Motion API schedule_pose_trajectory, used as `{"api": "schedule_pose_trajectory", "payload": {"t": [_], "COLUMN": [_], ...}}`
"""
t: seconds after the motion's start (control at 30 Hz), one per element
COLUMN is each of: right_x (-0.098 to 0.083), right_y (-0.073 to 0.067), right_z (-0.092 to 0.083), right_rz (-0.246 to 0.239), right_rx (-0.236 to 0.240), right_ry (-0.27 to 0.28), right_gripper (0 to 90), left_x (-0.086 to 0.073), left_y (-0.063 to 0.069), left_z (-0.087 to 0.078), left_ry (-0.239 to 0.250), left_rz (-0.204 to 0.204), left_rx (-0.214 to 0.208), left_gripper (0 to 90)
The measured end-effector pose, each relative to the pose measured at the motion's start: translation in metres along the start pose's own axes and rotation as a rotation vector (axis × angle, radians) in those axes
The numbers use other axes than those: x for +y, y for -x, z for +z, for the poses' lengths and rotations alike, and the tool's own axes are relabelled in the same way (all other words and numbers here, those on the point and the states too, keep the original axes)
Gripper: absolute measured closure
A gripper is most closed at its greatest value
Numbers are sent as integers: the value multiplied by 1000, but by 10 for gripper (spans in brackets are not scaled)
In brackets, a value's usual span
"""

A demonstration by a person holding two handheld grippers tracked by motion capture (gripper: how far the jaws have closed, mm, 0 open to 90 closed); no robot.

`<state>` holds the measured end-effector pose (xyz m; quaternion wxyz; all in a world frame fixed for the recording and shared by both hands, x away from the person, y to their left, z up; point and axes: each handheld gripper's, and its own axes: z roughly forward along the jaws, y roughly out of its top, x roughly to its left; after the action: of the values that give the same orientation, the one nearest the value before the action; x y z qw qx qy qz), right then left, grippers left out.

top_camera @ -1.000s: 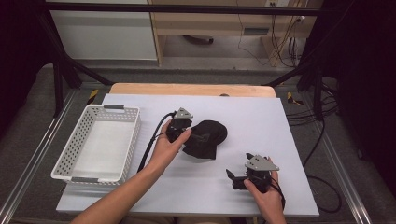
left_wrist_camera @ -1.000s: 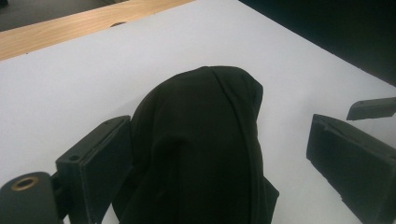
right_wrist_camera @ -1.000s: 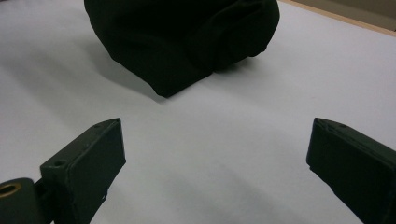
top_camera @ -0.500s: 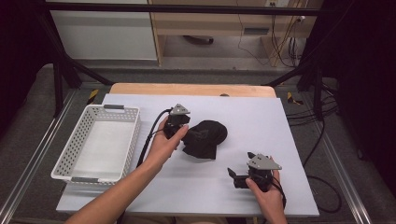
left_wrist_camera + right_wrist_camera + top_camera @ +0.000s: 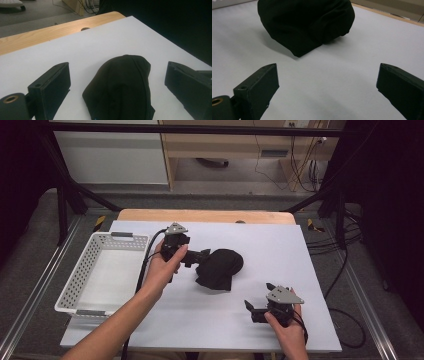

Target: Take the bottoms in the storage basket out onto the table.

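We've got the left gripper (image 5: 204,256) with jaws wide apart, the black cloth (image 5: 220,268) lying between them on the tabletop (image 5: 280,245), not pinched. Right gripper (image 5: 252,310) jaws also wide, holding nothing, cloth well ahead of them.

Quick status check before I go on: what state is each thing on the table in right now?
Left gripper: open, jaws either side of the cloth's near end.
Right gripper: open, holding nothing, apart from the cloth.
Black cloth: crumpled heap lying on the table.
White basket: upright, empty.

Left tool (image 5: 200,256) and right tool (image 5: 256,307) spread wide (seemingly level).
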<state>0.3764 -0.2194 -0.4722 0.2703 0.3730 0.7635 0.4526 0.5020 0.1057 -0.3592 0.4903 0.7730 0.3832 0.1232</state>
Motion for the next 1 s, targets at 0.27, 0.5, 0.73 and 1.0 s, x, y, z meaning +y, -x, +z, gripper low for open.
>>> {"api": "schedule_pose_trajectory", "payload": {"t": [0.27,0.5,0.73,1.0], "right_x": [0,0,0,0], "right_y": [1,-1,0,1], "right_z": [1,1,0,0], "right_rz": [4,3,7,10], "right_rx": [-3,-6,-2,-5], "right_ry": [-3,-6,-2,-2], "right_gripper": [46,46,46,46], "left_x": [4,6,9,10], "left_y": [-1,-2,-5,-10], "left_z": [-9,-18,-28,-41], "left_ry": [-17,-12,3,21], "left_rz": [14,16,32,28], "left_rx": [21,33,45,58], "left_gripper": [61,62,62,61]}}
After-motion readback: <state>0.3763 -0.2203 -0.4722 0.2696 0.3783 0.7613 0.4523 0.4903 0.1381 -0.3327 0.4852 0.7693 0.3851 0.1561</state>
